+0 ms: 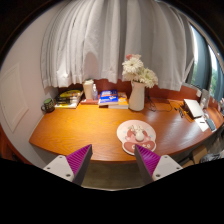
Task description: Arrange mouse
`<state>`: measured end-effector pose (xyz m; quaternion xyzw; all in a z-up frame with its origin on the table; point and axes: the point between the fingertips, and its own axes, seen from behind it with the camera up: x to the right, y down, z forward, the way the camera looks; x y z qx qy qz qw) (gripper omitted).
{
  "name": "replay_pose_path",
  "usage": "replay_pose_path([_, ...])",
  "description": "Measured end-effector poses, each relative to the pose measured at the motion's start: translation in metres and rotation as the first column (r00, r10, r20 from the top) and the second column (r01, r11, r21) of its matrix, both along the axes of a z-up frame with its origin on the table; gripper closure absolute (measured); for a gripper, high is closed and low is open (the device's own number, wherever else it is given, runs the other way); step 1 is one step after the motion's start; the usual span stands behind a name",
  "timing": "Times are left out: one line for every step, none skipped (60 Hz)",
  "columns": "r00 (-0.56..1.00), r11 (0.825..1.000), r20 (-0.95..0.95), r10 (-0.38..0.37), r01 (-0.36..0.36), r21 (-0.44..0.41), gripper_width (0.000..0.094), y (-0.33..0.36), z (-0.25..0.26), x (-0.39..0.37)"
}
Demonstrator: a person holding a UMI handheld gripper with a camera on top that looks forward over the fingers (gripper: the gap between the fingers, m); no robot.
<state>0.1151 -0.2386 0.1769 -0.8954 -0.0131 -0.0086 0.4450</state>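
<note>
While the gripper [113,160] is hovering above the near edge of the wooden tabletop [85,128], its two fingers are standing spread wide apart with nothing between them, the magenta pads [79,158] facing each other across an open gap. Just ahead of the fingers, slightly toward the right one, a round white mat [137,133] is lying on the tabletop, and a small pale object that may be the mouse [140,132] is resting on it, though it is too small to tell for sure; a reddish patch is showing at the mat's nearer rim. Beyond the mat, a white vase [137,96] is standing upright and holding a bunch of pale flowers [139,69]. To the left of the vase, along the far side of the tabletop, a blue book [109,99] is lying flat beside a white mug-like container [90,90], and farther left a stack of books [68,98] and a small dark pot [48,104] are sitting near the far left corner. Well off to the right of the fingers, a laptop or monitor [193,107] is sitting at the tabletop's right end beside a window. White curtains [110,40] are hanging behind everything, covering the wall beyond the tabletop
</note>
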Motion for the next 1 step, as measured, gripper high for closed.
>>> replay_pose_path([1.000,1.000,-0.001,0.002,-0.002,0.002,0.0083,-0.0010,0.0006,-0.0018])
